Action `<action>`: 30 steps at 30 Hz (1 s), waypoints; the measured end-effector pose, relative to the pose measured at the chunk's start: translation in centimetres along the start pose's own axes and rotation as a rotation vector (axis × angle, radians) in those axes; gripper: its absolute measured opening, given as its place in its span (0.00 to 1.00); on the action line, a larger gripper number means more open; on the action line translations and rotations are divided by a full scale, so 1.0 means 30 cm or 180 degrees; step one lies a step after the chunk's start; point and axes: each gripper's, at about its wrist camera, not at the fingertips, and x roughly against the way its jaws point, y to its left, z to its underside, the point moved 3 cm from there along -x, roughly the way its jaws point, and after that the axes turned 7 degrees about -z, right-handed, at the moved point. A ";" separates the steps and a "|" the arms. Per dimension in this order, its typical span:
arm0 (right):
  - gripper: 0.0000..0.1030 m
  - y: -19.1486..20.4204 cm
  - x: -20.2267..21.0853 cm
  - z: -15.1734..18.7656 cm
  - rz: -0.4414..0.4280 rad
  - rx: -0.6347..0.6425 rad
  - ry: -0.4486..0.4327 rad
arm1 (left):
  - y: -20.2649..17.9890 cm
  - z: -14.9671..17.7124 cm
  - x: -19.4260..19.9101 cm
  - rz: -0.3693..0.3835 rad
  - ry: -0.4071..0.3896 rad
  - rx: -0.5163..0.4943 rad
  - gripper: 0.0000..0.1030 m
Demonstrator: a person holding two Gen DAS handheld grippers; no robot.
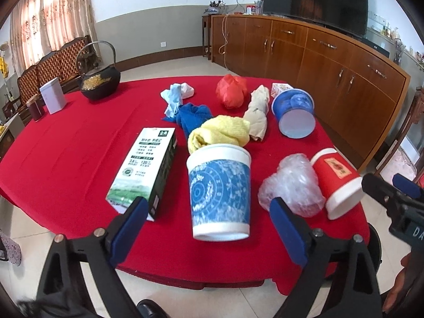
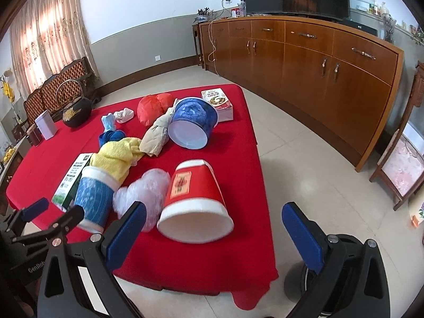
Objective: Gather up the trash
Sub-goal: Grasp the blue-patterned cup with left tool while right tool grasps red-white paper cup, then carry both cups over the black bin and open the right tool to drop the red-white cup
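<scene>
Now the blue paper cup (image 1: 220,196) lies on its side near the front edge of the table (image 1: 79,143), between the milk carton (image 1: 144,169) and the plastic wrap (image 1: 290,182). My left gripper (image 1: 209,212) is wide and empty around it; I should close softly. My right gripper (image 2: 212,220), also wide, faces the red cup (image 2: 196,198).

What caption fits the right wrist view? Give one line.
Open right gripper nears a tipped red cup beside a plastic wad on the red table.
</scene>
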 end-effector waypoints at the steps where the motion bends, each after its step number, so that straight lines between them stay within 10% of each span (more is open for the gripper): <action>1: 1.00 0.002 -0.018 -0.008 -0.0017 -0.0003 0.0010 | -0.001 -0.003 -0.011 0.0008 0.0011 -0.0003 0.89; 19: 0.70 0.002 -0.204 0.006 -0.0185 -0.0040 0.0313 | -0.039 0.004 -0.115 0.0218 0.0182 -0.0149 0.62; 30: 0.70 0.004 -0.224 0.010 -0.0293 -0.0074 0.0373 | -0.037 0.000 -0.115 0.0267 0.0108 -0.0135 0.60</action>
